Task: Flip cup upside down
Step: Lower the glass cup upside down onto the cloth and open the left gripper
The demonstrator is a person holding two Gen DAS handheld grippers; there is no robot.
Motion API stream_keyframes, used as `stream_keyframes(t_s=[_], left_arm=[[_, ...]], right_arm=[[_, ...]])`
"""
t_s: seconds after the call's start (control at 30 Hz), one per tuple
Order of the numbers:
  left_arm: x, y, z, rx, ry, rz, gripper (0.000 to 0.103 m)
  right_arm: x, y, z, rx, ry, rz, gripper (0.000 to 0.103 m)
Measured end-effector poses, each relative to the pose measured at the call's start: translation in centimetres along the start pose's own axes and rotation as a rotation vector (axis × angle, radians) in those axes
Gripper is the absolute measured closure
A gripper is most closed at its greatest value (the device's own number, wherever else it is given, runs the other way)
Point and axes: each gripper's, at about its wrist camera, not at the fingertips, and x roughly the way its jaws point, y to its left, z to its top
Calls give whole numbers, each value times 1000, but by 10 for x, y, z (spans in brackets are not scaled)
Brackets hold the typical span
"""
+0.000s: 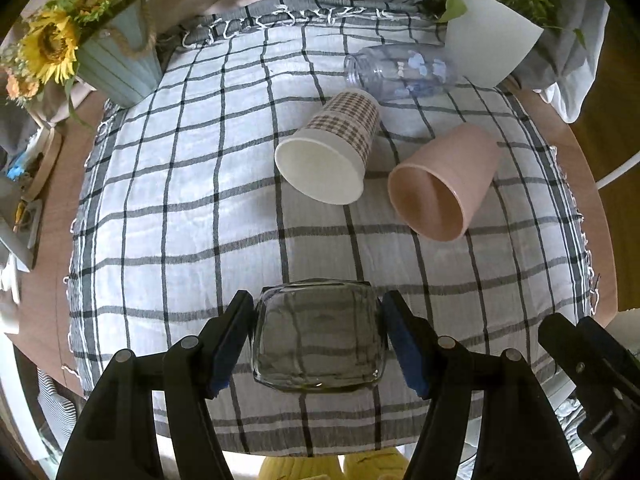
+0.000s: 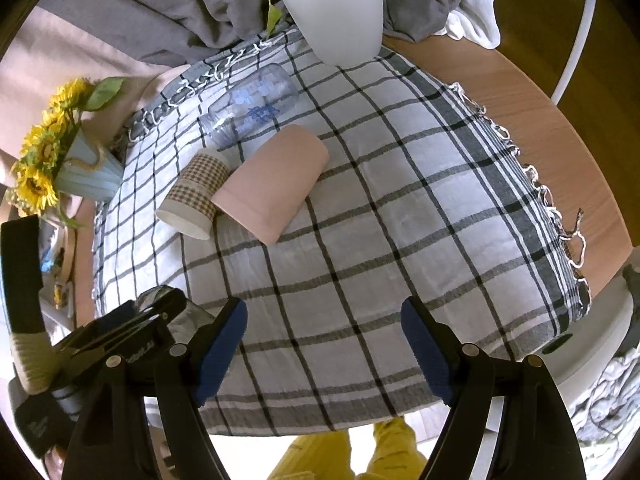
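Note:
My left gripper (image 1: 319,334) is shut on a clear square glass cup (image 1: 320,336), its blue pads pressed on both sides, low over the checked cloth (image 1: 180,220) near the table's front edge. The cup (image 2: 192,316) also shows partly in the right wrist view, behind the left gripper. My right gripper (image 2: 324,344) is open and empty above the cloth, just right of the left one. A checked paper cup (image 1: 332,152), a pink cup (image 1: 444,180) and a clear printed glass (image 1: 400,70) lie on their sides further back.
A sunflower pot (image 1: 116,60) stands at the back left and a white plant pot (image 1: 488,40) at the back right. Grey fabric is heaped behind the table. The wooden table edge (image 2: 560,152) shows to the right of the cloth.

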Motion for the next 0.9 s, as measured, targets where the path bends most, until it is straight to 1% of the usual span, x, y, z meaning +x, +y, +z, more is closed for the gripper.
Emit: stream_keyframes(t_s=[0.2, 0.47, 0.73, 0.77, 0.83, 0.87, 0.9], left_arm=[[-4, -1, -13, -1, -13, -3, 37], [-9, -2, -33, -22, -21, -28, 38], [-9, -1, -35, -45, -36, -36, 37], [-8, 0, -35, -47, -35, -41, 37], [-6, 0, -34, -66, -38, -54, 31], [-6, 1, -33, -77, -42, -64, 26], [-7, 3, -33, -85, -51, -74, 25]], right_arm=[[0, -2, -7, -22, 8, -11, 24], [-2, -2, -17, -56, 11, -23, 24], [-8, -2, -23, -73, 4, -42, 24], [-9, -2, -24, -75, 1, -46, 24], [-11, -1, -24, -79, -6, -57, 24], [-13, -1, -24, -81, -9, -61, 24], [-15, 0, -23, -82, -13, -67, 24]])
